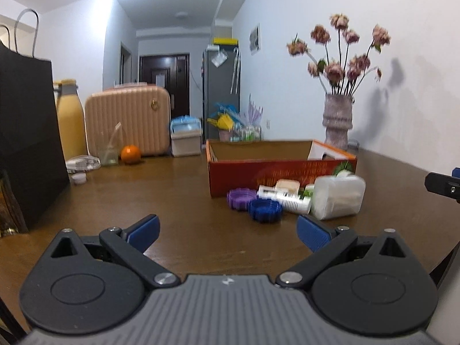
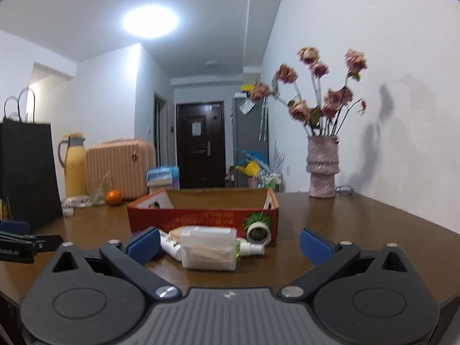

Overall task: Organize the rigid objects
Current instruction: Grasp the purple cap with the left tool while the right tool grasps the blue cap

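Observation:
An open red cardboard box point(image 1: 253, 175) point(image 2: 201, 220) stands on the brown table. In front of it lie a purple ridged ring point(image 1: 241, 198), a blue ridged ring point(image 1: 264, 209), a white tube point(image 1: 284, 198) point(image 2: 171, 245), a clear plastic container point(image 1: 337, 197) point(image 2: 208, 248), a small spray bottle point(image 2: 251, 248) and a tape roll point(image 2: 258, 231). My left gripper point(image 1: 228, 234) is open and empty, short of the rings. My right gripper point(image 2: 230, 245) is open and empty, with the clear container lying just beyond its open fingers. The right gripper's tip point(image 1: 442, 185) shows at the left view's right edge.
A vase of dried flowers point(image 1: 336, 120) point(image 2: 321, 166) stands by the right wall. A black paper bag point(image 1: 26, 143) point(image 2: 27, 169), yellow flask point(image 1: 69, 118), pink case point(image 1: 128, 120), orange point(image 1: 130, 153) and glass point(image 1: 108, 155) stand along the left and back.

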`<action>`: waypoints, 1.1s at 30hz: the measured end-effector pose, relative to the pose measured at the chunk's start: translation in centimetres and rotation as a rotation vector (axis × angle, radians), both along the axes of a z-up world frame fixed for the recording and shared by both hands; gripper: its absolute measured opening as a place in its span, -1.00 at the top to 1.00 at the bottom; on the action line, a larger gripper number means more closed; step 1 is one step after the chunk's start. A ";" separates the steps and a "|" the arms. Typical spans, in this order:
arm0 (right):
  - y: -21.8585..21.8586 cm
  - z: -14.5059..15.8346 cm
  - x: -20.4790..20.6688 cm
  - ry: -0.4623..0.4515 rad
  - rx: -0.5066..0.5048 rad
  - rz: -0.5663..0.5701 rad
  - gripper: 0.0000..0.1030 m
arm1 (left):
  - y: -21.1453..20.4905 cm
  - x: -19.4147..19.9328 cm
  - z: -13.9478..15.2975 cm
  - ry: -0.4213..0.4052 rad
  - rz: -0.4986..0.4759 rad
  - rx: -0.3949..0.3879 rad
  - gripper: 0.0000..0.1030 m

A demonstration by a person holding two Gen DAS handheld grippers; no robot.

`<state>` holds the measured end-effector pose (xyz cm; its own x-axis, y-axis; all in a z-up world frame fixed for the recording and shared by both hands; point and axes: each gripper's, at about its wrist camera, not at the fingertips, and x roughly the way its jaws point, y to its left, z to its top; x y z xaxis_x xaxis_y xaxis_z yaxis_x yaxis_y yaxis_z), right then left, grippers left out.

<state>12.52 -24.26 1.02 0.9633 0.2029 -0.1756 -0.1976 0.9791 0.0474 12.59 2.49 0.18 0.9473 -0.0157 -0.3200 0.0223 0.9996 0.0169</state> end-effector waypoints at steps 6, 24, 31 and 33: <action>2.0 -0.6 3.7 0.113 -0.001 0.075 -0.97 | 0.5 3.1 -1.2 0.062 0.011 0.020 -1.00; 16.2 -3.5 18.1 0.488 -0.025 0.209 -0.43 | 9.7 11.6 -1.5 0.134 0.077 0.115 -1.00; 16.5 -4.1 18.8 0.467 -0.077 0.215 0.00 | 9.0 14.9 -1.8 0.197 -0.009 0.057 -1.00; 15.5 -3.8 18.5 0.465 -0.058 0.216 0.00 | 8.2 16.0 -2.0 0.231 -0.049 0.021 -1.00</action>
